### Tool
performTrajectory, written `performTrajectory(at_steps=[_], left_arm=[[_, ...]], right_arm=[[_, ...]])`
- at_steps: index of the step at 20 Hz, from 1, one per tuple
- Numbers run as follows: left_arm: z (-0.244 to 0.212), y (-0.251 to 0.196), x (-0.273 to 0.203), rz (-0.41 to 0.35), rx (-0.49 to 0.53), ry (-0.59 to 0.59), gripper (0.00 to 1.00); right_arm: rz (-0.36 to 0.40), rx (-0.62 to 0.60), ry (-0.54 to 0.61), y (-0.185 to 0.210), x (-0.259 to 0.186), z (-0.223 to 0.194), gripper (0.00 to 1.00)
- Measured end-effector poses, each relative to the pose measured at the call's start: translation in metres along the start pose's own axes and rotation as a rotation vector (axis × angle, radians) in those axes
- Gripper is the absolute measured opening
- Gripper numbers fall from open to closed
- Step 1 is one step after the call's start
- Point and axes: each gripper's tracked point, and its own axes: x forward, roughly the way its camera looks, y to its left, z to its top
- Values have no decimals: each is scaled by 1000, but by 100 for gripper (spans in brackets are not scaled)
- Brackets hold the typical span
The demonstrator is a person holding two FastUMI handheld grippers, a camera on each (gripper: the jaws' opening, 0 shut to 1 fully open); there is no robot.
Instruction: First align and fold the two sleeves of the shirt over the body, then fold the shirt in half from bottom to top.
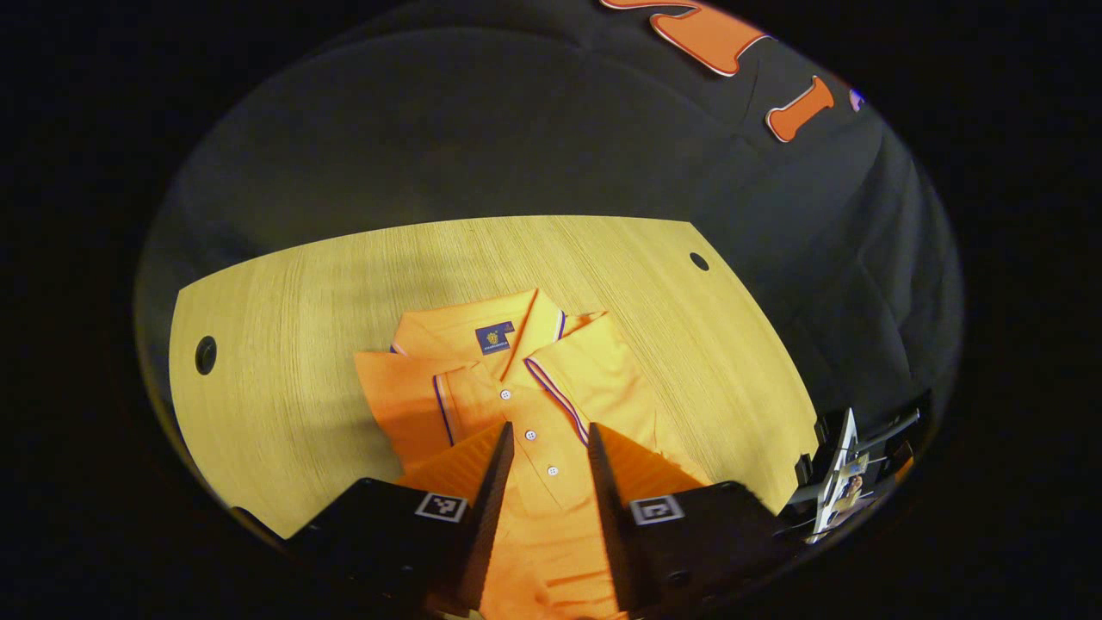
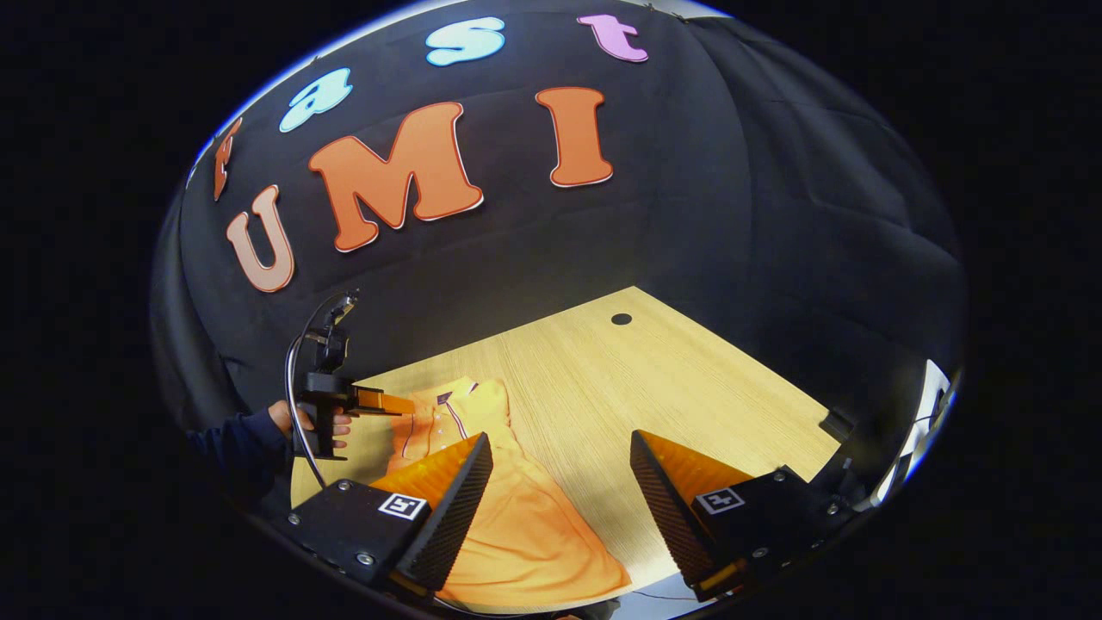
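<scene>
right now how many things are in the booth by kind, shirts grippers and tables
shirt: 1
grippers: 2, the left gripper and the right gripper
table: 1
total: 4

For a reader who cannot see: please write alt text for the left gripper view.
An orange polo shirt lies collar-up on a wooden table, its sleeves already folded over the body. The left gripper hangs above the button placket, jaws open and holding nothing.
</scene>
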Motion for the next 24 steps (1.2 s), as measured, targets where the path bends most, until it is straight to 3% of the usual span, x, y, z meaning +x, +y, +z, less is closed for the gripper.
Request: performTrajectory(at_steps=[1, 2, 3, 5, 11, 17, 24], left_arm=[[-2, 3, -1, 14, 19, 1, 82], [-4, 5, -5, 30, 39, -8, 81], [-2, 6, -11, 44, 57, -24, 90], [-1, 6, -26, 65, 82, -73, 95], [21, -17, -106, 121, 144, -340, 99], [25, -55, -223, 189, 142, -630, 99], [-10, -95, -313, 298, 168, -893, 98]], right_arm=[[-3, -3, -3, -1, 0, 1, 98], [-6, -6, -5, -2, -1, 1, 98], [-7, -9, -8, -1, -1, 1, 98], [-6, -15, -14, 1, 0, 0, 98], [20, -78, -83, 10, 0, 10, 98], [121, -182, -193, 25, -5, 38, 98], [239, -248, -307, 33, -24, 39, 98]])
